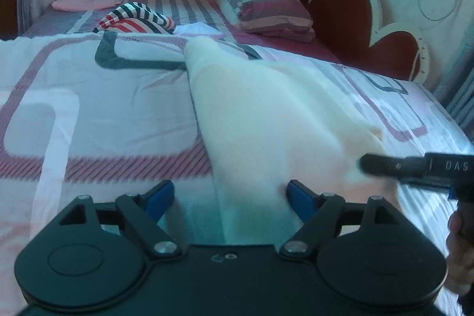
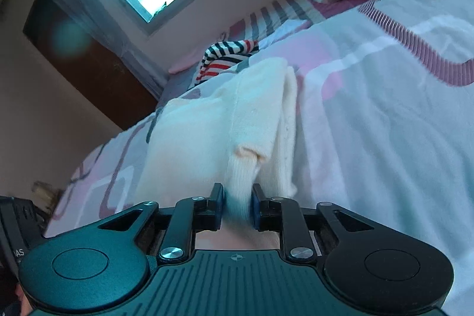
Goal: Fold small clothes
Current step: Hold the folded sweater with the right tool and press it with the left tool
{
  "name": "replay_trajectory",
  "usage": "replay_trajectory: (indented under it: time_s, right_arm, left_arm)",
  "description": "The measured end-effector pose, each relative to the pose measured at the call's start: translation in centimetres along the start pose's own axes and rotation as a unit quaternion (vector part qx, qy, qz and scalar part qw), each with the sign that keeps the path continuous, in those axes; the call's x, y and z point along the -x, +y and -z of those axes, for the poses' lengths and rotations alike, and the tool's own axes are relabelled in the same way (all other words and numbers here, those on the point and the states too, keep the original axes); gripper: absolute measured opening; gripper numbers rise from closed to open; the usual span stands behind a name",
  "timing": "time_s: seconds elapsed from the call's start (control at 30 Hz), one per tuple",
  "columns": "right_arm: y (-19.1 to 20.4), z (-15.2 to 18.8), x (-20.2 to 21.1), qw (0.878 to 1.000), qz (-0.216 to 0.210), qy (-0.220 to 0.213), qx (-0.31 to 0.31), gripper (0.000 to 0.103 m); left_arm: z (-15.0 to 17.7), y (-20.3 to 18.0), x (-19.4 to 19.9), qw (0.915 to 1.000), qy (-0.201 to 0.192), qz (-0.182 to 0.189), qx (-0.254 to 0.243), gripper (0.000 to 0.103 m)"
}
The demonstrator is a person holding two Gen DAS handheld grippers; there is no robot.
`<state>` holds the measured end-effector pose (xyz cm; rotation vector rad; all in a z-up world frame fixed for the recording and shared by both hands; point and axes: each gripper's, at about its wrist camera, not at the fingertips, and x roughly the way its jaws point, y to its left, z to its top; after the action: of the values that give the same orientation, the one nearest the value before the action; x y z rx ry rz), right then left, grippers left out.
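A cream garment (image 1: 266,108) lies lengthwise on the patterned bedspread (image 1: 89,96), folded into a long strip. My left gripper (image 1: 231,196) is open wide at the garment's near end. Its right finger rests against the cloth and its left finger stands over the bedspread. In the right wrist view the cream garment (image 2: 225,120) runs away from me. My right gripper (image 2: 238,205) is shut on its ribbed cuff (image 2: 241,171), which fills the narrow gap between the blue pads. The right gripper (image 1: 367,165) also reaches in from the right edge of the left wrist view, over the garment's near right corner.
A red, white and navy striped garment (image 1: 136,17) lies crumpled farther up the bed, with a white cloth (image 1: 198,28) beside it and a pink item (image 1: 83,3) near the wall. Stacked striped pillows (image 1: 272,8) sit by the red headboard (image 1: 340,19). The bed's edge (image 1: 444,114) runs along the right.
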<state>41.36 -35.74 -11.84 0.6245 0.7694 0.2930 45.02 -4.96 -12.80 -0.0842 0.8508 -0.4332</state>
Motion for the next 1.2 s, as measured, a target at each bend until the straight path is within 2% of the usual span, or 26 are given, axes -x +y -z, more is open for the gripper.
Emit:
replay_trajectory:
  time_s: [0.07, 0.13, 0.33, 0.37, 0.4, 0.6, 0.67, 0.7, 0.77, 0.8, 0.83, 0.9, 0.93, 0.97, 1.03, 1.1, 1.17, 1.2]
  right_arm:
    - [-0.3, 0.9, 2.1, 1.0, 0.011, -0.013, -0.001, 0.021]
    - [-0.9, 2.1, 3.6, 1.0, -0.001, -0.008, -0.017, 0.021]
    - [-0.4, 4.4, 4.6, 1.0, -0.005, 0.011, -0.009, 0.02]
    - [-0.3, 4.6, 4.4, 1.0, 0.001, 0.015, -0.008, 0.013]
    - [0.0, 4.8, 4.4, 1.0, 0.008, 0.016, -0.004, 0.001]
    - [0.2, 6.7, 5.9, 0.999, 0.034, 0.027, 0.022, 0.001]
    - [0.4, 6.7, 5.7, 0.998, 0.037, 0.028, 0.036, 0.001]
    - [0.8, 6.2, 6.1, 0.998, 0.043, 0.012, 0.037, 0.003]
    - [1.5, 5.2, 7.4, 0.997, 0.052, -0.033, 0.052, 0.028]
    - [2.1, 4.3, 7.8, 0.995, 0.053, -0.06, 0.066, 0.028]
    - [2.7, 3.5, 7.6, 0.992, 0.061, -0.077, 0.078, 0.028]
    - [3.7, 1.5, 6.0, 0.989, 0.07, -0.084, 0.098, 0.028]
    - [4.1, 0.7, 5.1, 0.987, 0.072, -0.091, 0.108, 0.024]
    - [4.6, -0.1, 3.9, 0.986, 0.076, -0.091, 0.12, 0.012]
    - [5.4, -1.5, 1.3, 0.983, 0.082, -0.076, 0.143, 0.007]
    - [5.5, -2.0, -1.3, 0.98, 0.095, -0.055, 0.168, 0.007]
    - [4.3, -1.3, -4.0, 0.972, 0.145, -0.003, 0.187, 0.007]
    - [3.5, -0.8, -4.1, 0.97, 0.147, -0.01, 0.192, 0.007]
  left_arm:
    - [1.3, 0.2, 0.9, 1.0, 0.003, 0.0, -0.002, 0.082]
    - [2.3, 0.0, 1.7, 0.9999, 0.0, -0.006, -0.008, 0.082]
    - [3.4, -0.1, 2.9, 0.9999, -0.003, -0.01, 0.01, 0.082]
    - [3.4, -0.1, 2.9, 0.9999, -0.001, -0.013, 0.006, 0.082]
    - [3.4, -0.3, 2.9, 0.9999, 0.001, -0.016, -0.001, 0.082]
    - [3.7, -0.6, 3.2, 0.9994, 0.019, -0.02, -0.024, 0.084]
    - [3.2, -0.5, 3.7, 0.9993, 0.012, -0.016, -0.031, 0.078]
    - [2.7, -0.2, 4.1, 0.9995, -0.003, -0.013, -0.028, 0.077]
    - [0.9, 0.6, 4.9, 0.9988, -0.044, -0.017, -0.015, 0.076]
    - [-0.2, 1.0, 4.9, 0.9979, -0.061, -0.02, -0.006, 0.075]
    - [-1.3, 1.2, 4.7, 0.9971, -0.072, -0.023, 0.0, 0.073]
    - [-3.6, 1.5, 3.3, 0.9958, -0.085, -0.029, 0.016, 0.061]
    - [-4.6, 1.7, 2.3, 0.9961, -0.081, -0.026, 0.026, 0.048]
    - [-5.1, 1.6, 1.4, 0.9965, -0.074, -0.021, 0.031, 0.045]
    - [-5.8, 1.3, -0.6, 0.9977, -0.059, -0.004, 0.033, 0.047]
    - [-5.7, 0.7, -3.4, 0.9997, -0.009, -0.005, 0.021, 0.049]
    - [-5.1, 1.0, -4.9, 0.9989, 0.009, 0.01, 0.046, 0.06]
    - [-5.2, 1.0, -5.2, 0.9985, 0.014, 0.012, 0.052, 0.061]
